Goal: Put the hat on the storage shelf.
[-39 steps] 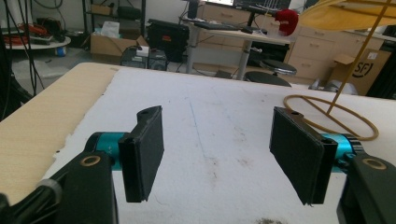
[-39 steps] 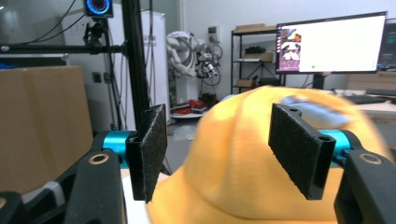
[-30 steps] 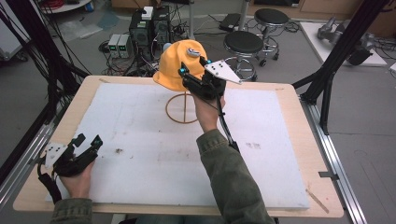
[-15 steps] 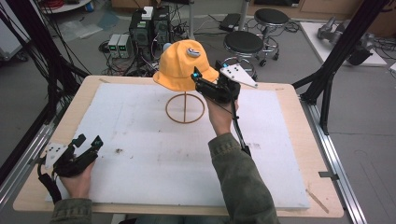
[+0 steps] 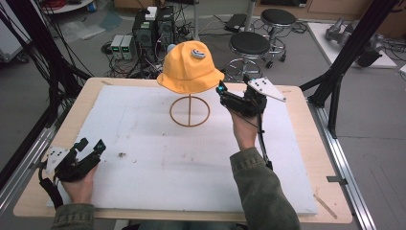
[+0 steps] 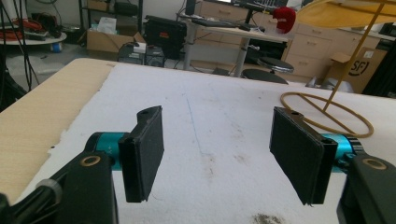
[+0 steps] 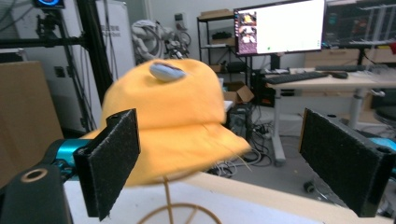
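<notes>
From up high, the yellow bucket hat (image 5: 190, 68) sits on top of a thin wire stand (image 5: 189, 111) near the far edge of the table (image 5: 43, 143), and the right gripper (image 5: 224, 92) is just off the brim's right side, jaws apart with nothing in them. The left gripper (image 5: 91, 147) is parked well away at the near left corner, also wide open and empty. In the left gripper view its two black pads (image 6: 142, 151) gape over bare white mat, with the stand's ring base (image 6: 327, 113) off ahead and to the right. In the right gripper view the hat (image 7: 170, 123) sits dead ahead between the spread jaws, a bit blurry, so I can't say if the brim is touching a pad. My guess is the hat's either just been hung or is about to be grabbed; either way, keep the jaws level with the brim and go slow so the light stand doesn't tip.
</notes>
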`<state>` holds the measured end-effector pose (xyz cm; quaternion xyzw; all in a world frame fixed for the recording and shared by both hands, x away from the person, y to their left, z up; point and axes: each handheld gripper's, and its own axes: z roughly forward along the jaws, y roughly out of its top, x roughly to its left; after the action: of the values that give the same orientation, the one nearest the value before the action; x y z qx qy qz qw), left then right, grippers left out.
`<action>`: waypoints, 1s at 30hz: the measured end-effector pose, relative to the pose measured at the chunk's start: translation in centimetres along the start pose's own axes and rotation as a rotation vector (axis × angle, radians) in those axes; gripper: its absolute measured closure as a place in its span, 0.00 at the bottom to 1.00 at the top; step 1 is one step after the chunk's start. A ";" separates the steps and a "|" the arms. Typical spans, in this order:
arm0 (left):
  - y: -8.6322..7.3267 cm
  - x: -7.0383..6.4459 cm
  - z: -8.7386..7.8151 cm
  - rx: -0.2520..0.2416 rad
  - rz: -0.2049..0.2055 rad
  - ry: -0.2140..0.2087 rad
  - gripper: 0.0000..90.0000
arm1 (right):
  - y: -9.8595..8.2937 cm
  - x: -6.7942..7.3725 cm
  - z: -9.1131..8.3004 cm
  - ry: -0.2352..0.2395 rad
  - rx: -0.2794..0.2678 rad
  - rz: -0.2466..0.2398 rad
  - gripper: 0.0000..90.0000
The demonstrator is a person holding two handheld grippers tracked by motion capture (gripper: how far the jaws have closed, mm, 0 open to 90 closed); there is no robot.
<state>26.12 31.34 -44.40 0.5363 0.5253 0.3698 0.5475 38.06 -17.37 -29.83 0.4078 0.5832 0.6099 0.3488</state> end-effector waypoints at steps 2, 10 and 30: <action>0.0 0.0 0.0 0.004 0.000 0.002 0.39 | -0.3 -0.5 -0.7 -0.014 0.006 0.004 0.13; -0.1 0.0 0.0 0.012 -0.013 0.006 0.39 | -0.2 -2.6 -3.4 -0.048 0.024 0.019 0.13; -0.2 -0.1 -0.1 0.018 -0.018 0.001 0.39 | -4.4 -5.5 -10.2 -0.075 0.130 0.072 0.12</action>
<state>25.99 31.28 -44.55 0.5361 0.5339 0.3604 0.5456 30.96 -26.31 -34.56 0.4729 0.5932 0.5669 0.3212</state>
